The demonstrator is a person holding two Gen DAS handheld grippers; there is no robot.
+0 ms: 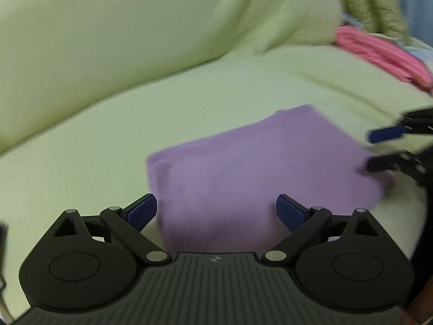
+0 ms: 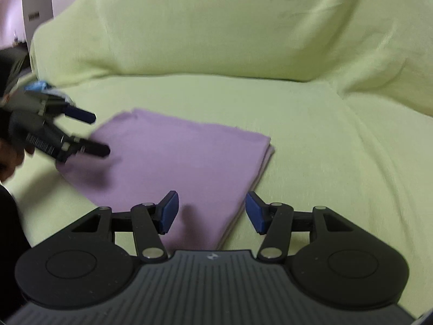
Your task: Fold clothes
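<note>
green-covered sofa [image 2: 297, 103] bears folded purple cloth [image 2: 176, 162]; left tool [image 1: 216, 211] and right tool [image 2: 212, 211] both gape, no writing legible.

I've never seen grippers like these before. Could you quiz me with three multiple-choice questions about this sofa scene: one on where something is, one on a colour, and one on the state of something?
1. Where does the folded purple cloth lie?
A. On the seat of the light green covered sofa
B. Over the sofa's backrest
C. On the floor

2. What colour are the pads on the fingertips of the right gripper?
A. Red
B. Blue
C. White

3. How do the jaws of the left gripper stand?
A. Shut on the cloth
B. Shut on nothing
C. Open, gripping nothing

Answers:
1. A: the cloth rests flat on the seat, in front of the backrest.
2. B: both pads show dark blue against the black linkages.
3. C: the two fingers stand wide apart with the cloth visible between them, not pinched.
</note>
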